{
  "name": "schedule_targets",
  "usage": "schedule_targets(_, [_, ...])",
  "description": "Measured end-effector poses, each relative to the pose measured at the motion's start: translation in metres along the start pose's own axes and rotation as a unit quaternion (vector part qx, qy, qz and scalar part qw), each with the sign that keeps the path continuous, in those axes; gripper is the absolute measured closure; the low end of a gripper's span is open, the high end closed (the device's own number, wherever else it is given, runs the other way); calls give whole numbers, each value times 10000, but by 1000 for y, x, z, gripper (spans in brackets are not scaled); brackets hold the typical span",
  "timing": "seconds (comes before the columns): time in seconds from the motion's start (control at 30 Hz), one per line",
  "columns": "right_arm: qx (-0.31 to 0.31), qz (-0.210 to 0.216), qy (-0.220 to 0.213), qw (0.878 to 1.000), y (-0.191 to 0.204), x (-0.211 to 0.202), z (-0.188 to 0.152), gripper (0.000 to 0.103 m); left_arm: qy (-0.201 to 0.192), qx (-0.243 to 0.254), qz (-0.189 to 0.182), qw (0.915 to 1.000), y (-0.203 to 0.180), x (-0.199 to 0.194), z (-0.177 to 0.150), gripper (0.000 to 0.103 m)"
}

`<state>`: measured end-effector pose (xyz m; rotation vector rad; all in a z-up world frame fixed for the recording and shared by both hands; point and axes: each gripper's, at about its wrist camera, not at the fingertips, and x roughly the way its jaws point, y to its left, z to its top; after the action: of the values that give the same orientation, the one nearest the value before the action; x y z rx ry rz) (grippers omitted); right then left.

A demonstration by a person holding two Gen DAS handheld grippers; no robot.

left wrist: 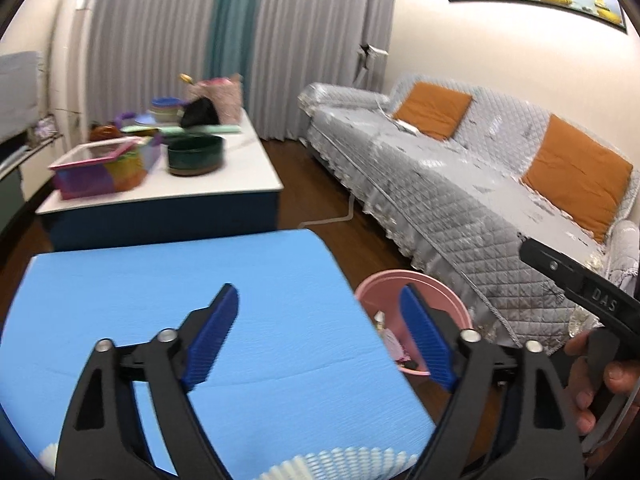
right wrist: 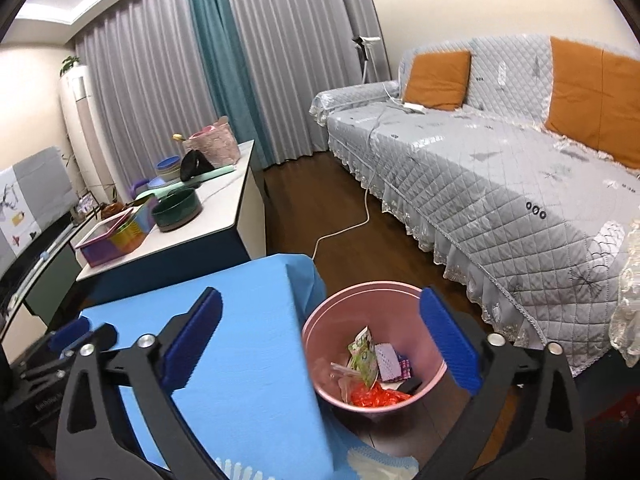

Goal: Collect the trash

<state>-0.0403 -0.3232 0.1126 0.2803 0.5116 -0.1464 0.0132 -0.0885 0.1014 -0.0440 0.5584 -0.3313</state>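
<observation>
A pink bin stands on the dark wood floor beside a table under a blue cover. Inside lie a green wrapper, a red crumpled wrapper and a white and purple piece. My right gripper hangs open above the bin's left rim, nothing between its blue pads. My left gripper is open and empty over the blue cover, its right pad in front of the pink bin. A hand holds the right tool at the edge of the left wrist view.
A grey quilted sofa with orange cushions runs along the right. A white low table behind the blue one carries a green bowl, baskets and dishes. A white cable trails across the floor between them.
</observation>
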Motion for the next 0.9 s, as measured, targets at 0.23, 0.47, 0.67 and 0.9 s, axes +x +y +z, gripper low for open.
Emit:
schedule_targets(0.23, [-283,-73,25,9996,23,-25,-37,5,-129,-126,599,9980,27,-35,-34,8])
schedule_targets(0.47, [-841,-146,-140,9963,55,-43,-78,5,38,-288,1027,9943,41,-54,-80,8])
schedule_targets(0.67, [-1075,-120,70,9941,64,-33,-96,5,229,-370,1075,9933,44,-56,-101,8])
schedule_targets(0.9, [-1080,-114,245,9938,65,-22,-102,5,205,-423,1205,9916,47,-53,-104,8])
